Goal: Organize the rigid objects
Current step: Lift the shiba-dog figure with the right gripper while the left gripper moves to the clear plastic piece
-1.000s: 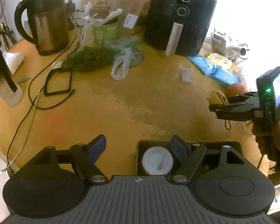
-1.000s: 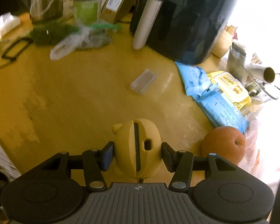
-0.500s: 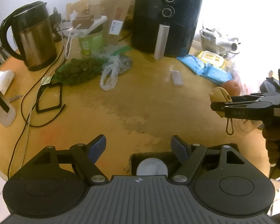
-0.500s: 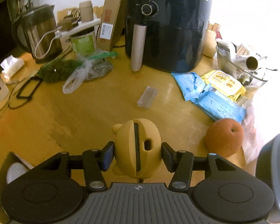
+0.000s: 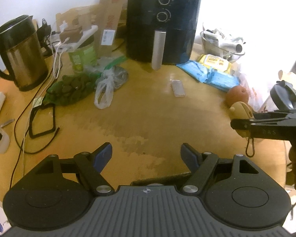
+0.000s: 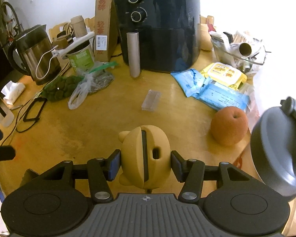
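My right fingers point(image 6: 145, 164) still clamp the yellow toy point(image 6: 146, 158) above the tabletop point(image 6: 100, 122), now farther back from the air fryer point(image 6: 157, 25). My left fingers point(image 5: 146, 156) stay wide apart and empty; the white cup has slid almost out of view beneath them.

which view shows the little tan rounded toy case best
The right wrist view: the tan rounded toy case sits centred and close between the right gripper pads, its seam and port visible. The left wrist view shows it small at the right edge, partly hidden by that gripper's fingers.

Left gripper point(image 5: 146, 155) spread — right gripper point(image 6: 146, 165) clamped
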Demonstrator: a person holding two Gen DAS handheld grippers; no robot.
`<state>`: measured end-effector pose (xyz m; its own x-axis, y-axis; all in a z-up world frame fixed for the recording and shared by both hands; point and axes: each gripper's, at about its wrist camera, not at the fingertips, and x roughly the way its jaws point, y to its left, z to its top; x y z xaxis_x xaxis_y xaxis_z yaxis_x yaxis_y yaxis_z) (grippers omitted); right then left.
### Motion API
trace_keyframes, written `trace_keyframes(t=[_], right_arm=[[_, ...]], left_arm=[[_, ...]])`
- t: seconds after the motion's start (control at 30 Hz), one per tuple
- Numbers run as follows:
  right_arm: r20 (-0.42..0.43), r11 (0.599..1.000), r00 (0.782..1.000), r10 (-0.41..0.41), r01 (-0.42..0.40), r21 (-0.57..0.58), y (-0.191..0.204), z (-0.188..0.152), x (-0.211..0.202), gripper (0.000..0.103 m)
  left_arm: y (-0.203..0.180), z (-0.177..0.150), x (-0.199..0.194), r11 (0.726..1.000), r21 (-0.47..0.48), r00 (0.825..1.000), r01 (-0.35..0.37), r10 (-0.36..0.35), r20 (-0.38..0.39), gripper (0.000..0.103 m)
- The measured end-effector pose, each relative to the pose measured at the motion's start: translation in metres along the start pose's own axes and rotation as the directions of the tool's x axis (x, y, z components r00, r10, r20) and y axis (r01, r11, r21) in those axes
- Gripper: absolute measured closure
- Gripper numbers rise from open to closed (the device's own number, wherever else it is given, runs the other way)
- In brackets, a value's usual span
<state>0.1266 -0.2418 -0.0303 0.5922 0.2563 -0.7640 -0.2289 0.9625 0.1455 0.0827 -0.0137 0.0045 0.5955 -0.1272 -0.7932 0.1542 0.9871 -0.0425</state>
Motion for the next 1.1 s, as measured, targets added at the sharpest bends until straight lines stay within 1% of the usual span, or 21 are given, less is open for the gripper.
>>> trace_keyframes(t=[0.57,0.83,1.1], right_arm=[[-0.003,0.993,1.0,-0.001,0.002,0.12,-0.012,-0.018,-0.021,0.046],[-0.014,0.984,1.0,-0.015,0.018,0.179,-0.019,-0.027,-0.026,0.046],[-0.018,0.976,0.999,-0.035,0.038,0.213,-0.025,-0.033,-0.032,0.046]], left_arm=[[-0.018,0.024,0.024,0.995,0.091,0.999,0.041,-0.043,0.015,0.027],[-0.028,0.038,0.042,0.988,0.144,0.998,0.061,-0.065,0.022,0.027],[-0.042,0.056,0.064,0.978,0.196,0.996,0.075,-0.083,0.031,0.027]])
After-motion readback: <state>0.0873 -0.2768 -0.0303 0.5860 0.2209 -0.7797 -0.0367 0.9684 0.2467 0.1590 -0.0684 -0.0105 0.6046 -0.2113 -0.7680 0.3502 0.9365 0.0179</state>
